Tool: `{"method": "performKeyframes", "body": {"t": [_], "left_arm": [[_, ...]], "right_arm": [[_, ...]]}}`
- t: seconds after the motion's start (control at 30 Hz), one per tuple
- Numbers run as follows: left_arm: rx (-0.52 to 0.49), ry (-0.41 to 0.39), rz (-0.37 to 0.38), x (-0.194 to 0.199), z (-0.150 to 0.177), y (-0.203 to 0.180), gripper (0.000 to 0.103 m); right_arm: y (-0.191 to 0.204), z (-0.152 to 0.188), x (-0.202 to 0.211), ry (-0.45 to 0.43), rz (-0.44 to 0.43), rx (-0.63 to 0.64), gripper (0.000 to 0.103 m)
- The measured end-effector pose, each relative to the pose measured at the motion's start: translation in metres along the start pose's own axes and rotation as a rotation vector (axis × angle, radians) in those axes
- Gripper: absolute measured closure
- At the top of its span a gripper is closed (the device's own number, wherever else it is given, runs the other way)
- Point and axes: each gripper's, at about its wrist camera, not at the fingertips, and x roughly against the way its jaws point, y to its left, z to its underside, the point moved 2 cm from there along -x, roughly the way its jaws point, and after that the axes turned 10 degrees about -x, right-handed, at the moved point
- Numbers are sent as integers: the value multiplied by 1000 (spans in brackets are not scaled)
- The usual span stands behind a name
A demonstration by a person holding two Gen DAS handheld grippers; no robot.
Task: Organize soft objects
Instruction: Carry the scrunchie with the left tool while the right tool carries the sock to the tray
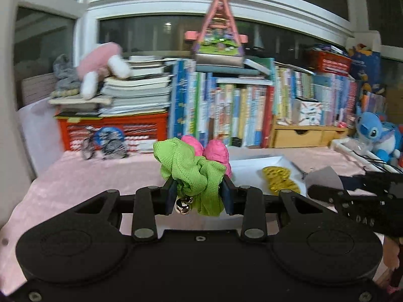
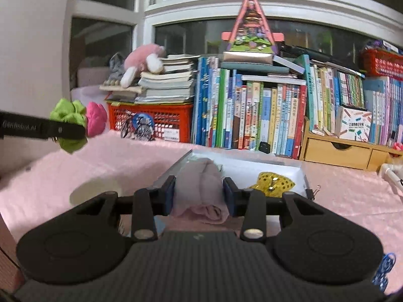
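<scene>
- The left tongs (image 1: 197, 196) are clenched on a green scrunchie (image 1: 194, 171), whose ruffled cloth is pressed between the two blue pads.
- A pink scrunchie (image 1: 216, 152) is seen bunched right behind the green one, touching it; whether it is gripped too cannot be told.
- A small gold bell (image 1: 183, 205) hangs below the green scrunchie, just beside the left pad.
- In the right wrist view both scrunchies are carried clear above the pink desk (image 2: 88, 161), at the left edge of the picture.
- The right tongs (image 2: 199, 196) are clenched on a pale pink cloth (image 2: 201, 188), a soft folded bundle filling the gap between the pads.
- A white tray (image 2: 252, 163) lies on the desk behind the cloth; whether the cloth touches it cannot be told.
- A yellow dotted bow (image 2: 273, 183) lies inside the tray, to the right of the cloth.
- A binder clip (image 2: 314, 191) is seen at the tray's right edge.
- A row of books (image 2: 264, 115) stands along the back of the desk, with a red basket (image 2: 151, 118) to its left and a wooden drawer box (image 2: 337, 148) to its right.
- A pink plush (image 2: 143, 58) rests on stacked books above the basket.
- A blue plush (image 1: 377, 133) sits at the far right in the left wrist view.
</scene>
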Motion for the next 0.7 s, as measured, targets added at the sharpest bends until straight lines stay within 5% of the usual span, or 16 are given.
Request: {"method": "performKeyframes", "body": {"t": [0.27,0.43,0.7], "left_arm": [[2,103,113,-62,-38,-33,69],[48,277,178,-125,-47,-40,69],[111,482,173,-202,-36,-40,69]], "right_arm": [[-42,-41,-18,35,47,-59,58],[-73,-60,-38,97,93,-100,58],[-112,-57,-80,258,162,-147,58]]}}
